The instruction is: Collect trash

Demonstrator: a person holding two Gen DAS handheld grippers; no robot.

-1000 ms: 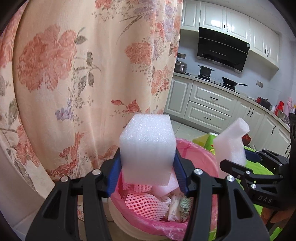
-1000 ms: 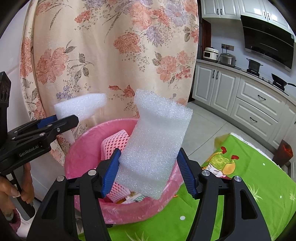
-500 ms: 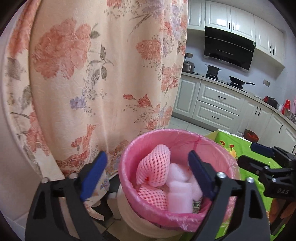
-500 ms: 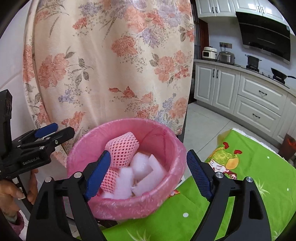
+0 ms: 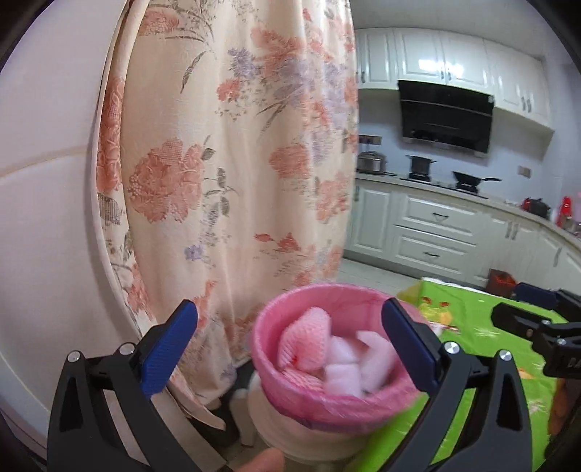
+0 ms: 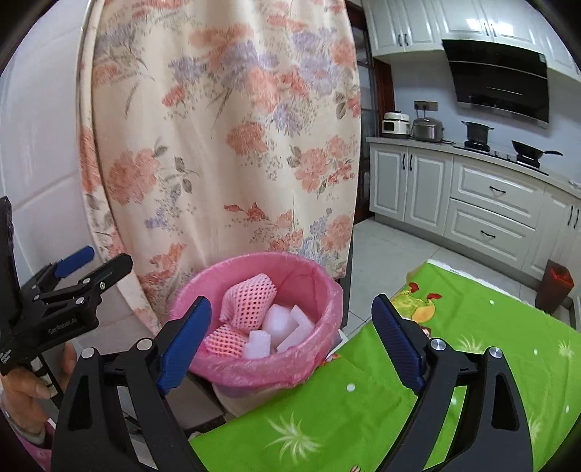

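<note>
1. The left gripper [image 5: 288, 339] and right gripper [image 6: 290, 336] are seen with jaws just spread wide, nothing between them.
2. White foam blocks [image 6: 279, 328] are contained in the pink-lined round bin [image 6: 323, 290], beside the green-clothed table [image 6: 472, 326].

This is a home kitchen with an eating corner. A black range hood [image 6: 503, 78] hangs on the far wall, and everything else sits around it: white upper cabinets [image 6: 428, 21] run on either side of and above it, and directly below it a pot [image 6: 477, 132] and a frying pan [image 6: 532, 150] stand on the stove. Left of the hood, on the same counter, stand a rice cooker [image 6: 428, 129] and a small white cooker [image 6: 395, 124]. Beneath the counter are white cupboards and drawers [image 6: 486, 214] with dark handles. Nearer the camera than the hood, a flowered curtain [image 6: 225, 127] hangs beside a table under a green cartoon-print cloth [image 6: 472, 363], and a bin with a pink liner [image 6: 254, 366] stands just beside the table.
</note>
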